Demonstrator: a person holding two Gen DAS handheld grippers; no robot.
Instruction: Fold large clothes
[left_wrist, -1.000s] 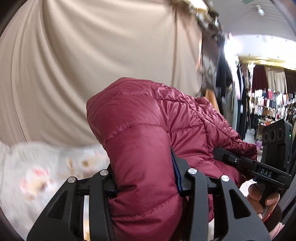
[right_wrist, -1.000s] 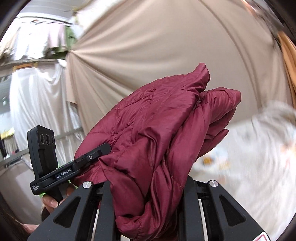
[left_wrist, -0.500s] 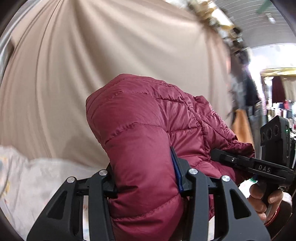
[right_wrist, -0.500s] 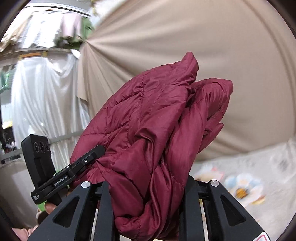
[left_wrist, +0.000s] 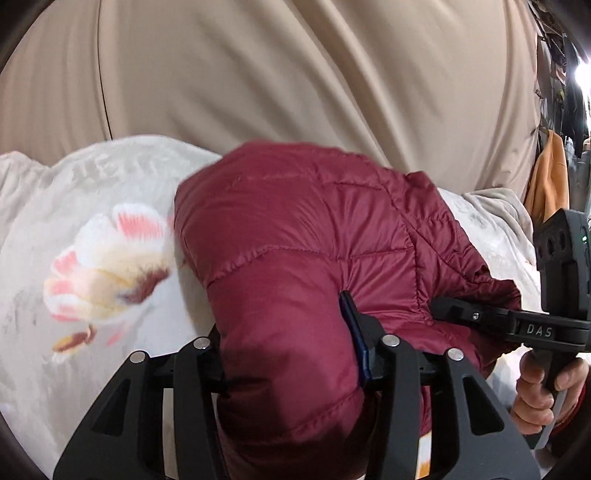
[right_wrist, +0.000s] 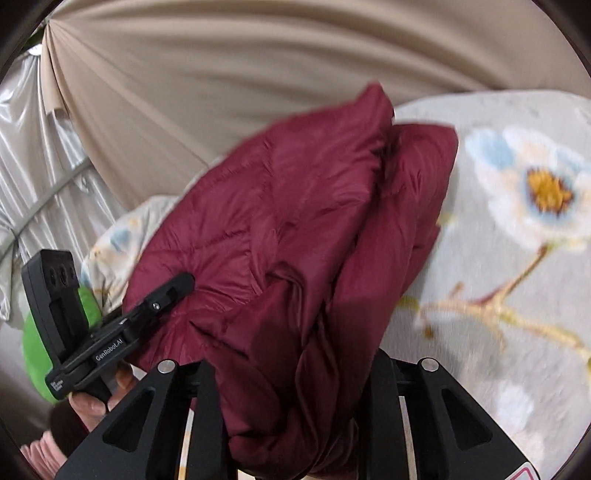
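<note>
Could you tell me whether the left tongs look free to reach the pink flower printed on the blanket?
Probably not yet: the left tongs are shut on the maroon puffer jacket, which fills their jaws. The pink flower lies uncovered to their left on the blanket.

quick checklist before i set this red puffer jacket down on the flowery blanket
1. Left gripper clamped on the jacket: ok, though its jaws have just been opening a little.
2. Right gripper clamped on a bunched fold: ok.
3. Floral blanket lies below and ahead: ok.
4. Landing spot free of other things: cannot tell, the jacket hides it.
5. Jacket folded evenly: cannot tell, it is bunched in both views.
</note>
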